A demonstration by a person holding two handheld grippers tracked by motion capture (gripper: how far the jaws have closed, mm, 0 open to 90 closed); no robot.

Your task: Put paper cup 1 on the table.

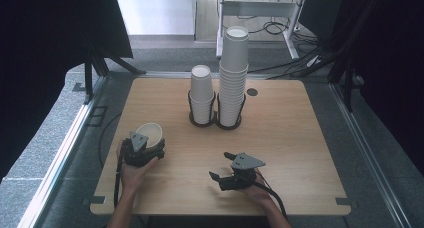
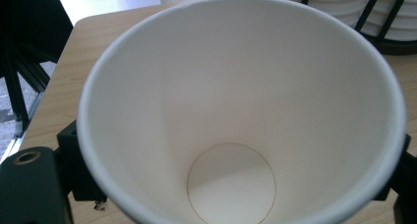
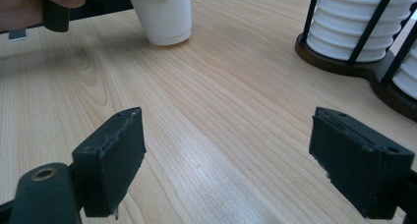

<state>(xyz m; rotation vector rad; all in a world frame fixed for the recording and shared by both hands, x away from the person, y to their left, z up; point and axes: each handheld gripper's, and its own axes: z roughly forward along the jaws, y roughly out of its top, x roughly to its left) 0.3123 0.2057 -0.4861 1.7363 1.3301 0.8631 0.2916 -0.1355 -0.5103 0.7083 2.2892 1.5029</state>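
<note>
A white paper cup (image 1: 149,132) stands near the table's left front, its mouth up, with my left gripper (image 1: 147,147) shut on its wall. The left gripper view looks straight down into the empty cup (image 2: 231,111), with a black jaw at each side of its rim. In the right gripper view the cup (image 3: 164,15) has its base on the wood. My right gripper (image 1: 220,165) hangs open over bare table at the front middle. Its jaws stand wide apart with nothing between them (image 3: 226,160).
A black wire holder (image 1: 215,122) at the table's middle back carries a short cup stack (image 1: 202,95) and a tall cup stack (image 1: 233,73). Its base (image 3: 339,59) lies ahead and to the right of my right gripper. A round cable hole (image 1: 252,92) sits behind it.
</note>
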